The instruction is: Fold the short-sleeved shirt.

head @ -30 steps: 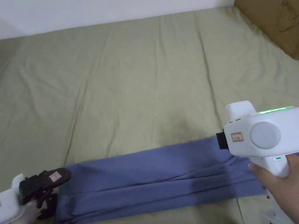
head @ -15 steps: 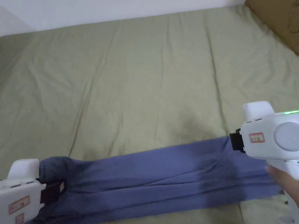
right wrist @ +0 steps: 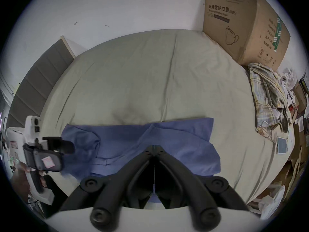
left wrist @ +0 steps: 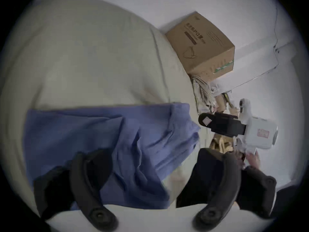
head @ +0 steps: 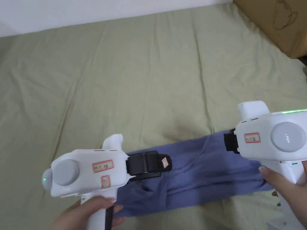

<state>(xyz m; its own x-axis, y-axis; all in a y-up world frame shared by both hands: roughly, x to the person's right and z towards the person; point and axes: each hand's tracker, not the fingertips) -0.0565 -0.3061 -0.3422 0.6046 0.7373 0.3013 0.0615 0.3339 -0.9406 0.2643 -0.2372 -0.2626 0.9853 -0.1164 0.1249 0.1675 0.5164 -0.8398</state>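
Head view: the shirt (head: 192, 173) is laid folded on the bed (head: 135, 84) — left claw (head: 149, 162) spread wide above it, right claw (right wrist: 154, 147) closed; a shut box (head: 275, 24) is seen nearby.

shirt (head: 192, 176) folded along bed's (head: 144, 84) near edge, cardboard box (head: 275, 24) at far right corner, checked cloth (right wrist: 269, 95) just beside box

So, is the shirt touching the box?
Apart. In the right gripper view a wide stretch of bare sheet lies between the shirt and the box.
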